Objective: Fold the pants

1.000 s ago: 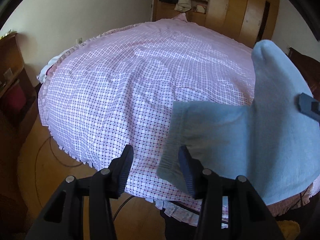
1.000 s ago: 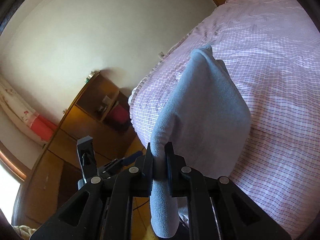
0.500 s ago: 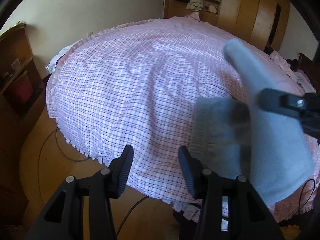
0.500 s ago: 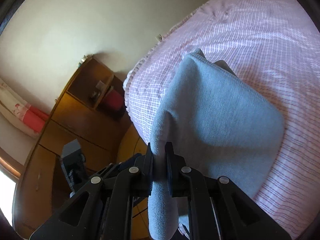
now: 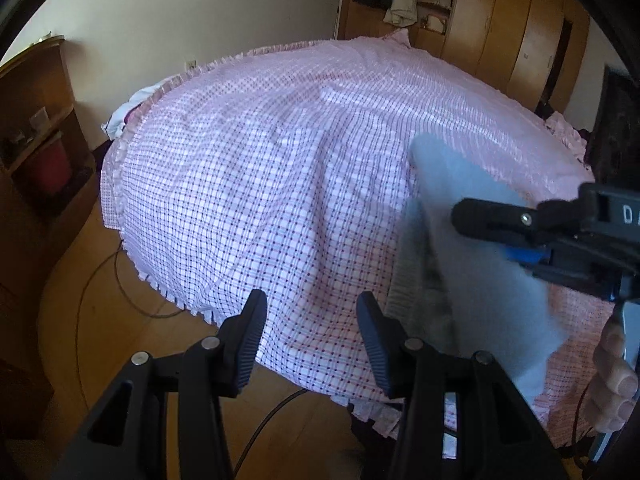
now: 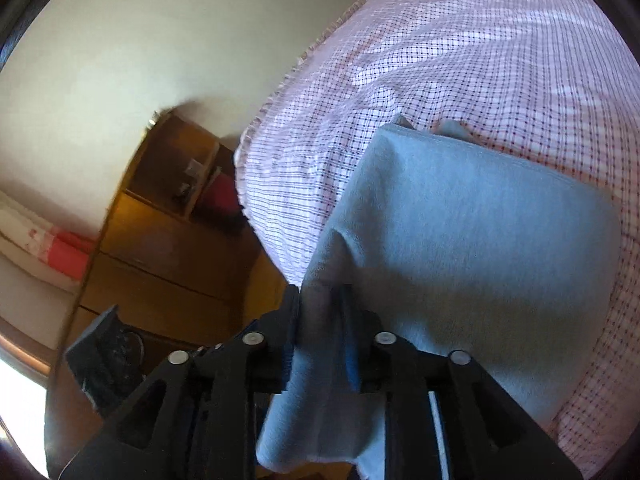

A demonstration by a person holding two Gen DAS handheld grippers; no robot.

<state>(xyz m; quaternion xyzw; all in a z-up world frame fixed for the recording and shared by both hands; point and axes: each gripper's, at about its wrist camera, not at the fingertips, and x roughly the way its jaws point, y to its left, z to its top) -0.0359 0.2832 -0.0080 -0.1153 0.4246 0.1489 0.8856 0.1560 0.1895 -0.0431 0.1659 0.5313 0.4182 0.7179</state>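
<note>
The light blue pants (image 5: 476, 280) lie folded at the near right edge of the bed with the pink checked cover (image 5: 280, 184). My left gripper (image 5: 310, 334) is open and empty, left of the pants near the bed's front edge. My right gripper (image 6: 322, 320) has its jaws partly apart with a fold of the pants (image 6: 460, 248) between them; the cloth drapes loosely down past the fingers. The right gripper also shows in the left wrist view (image 5: 532, 228), over the pants.
A wooden shelf unit (image 5: 36, 152) with a red box stands left of the bed. Wooden wardrobes (image 5: 500, 28) stand behind it. A cable (image 5: 120, 280) runs over the wooden floor by the bed's front edge.
The right gripper has lowered the pants fold onto the bed and its jaws have parted. The left gripper has drawn back to the left, away from the pants.
</note>
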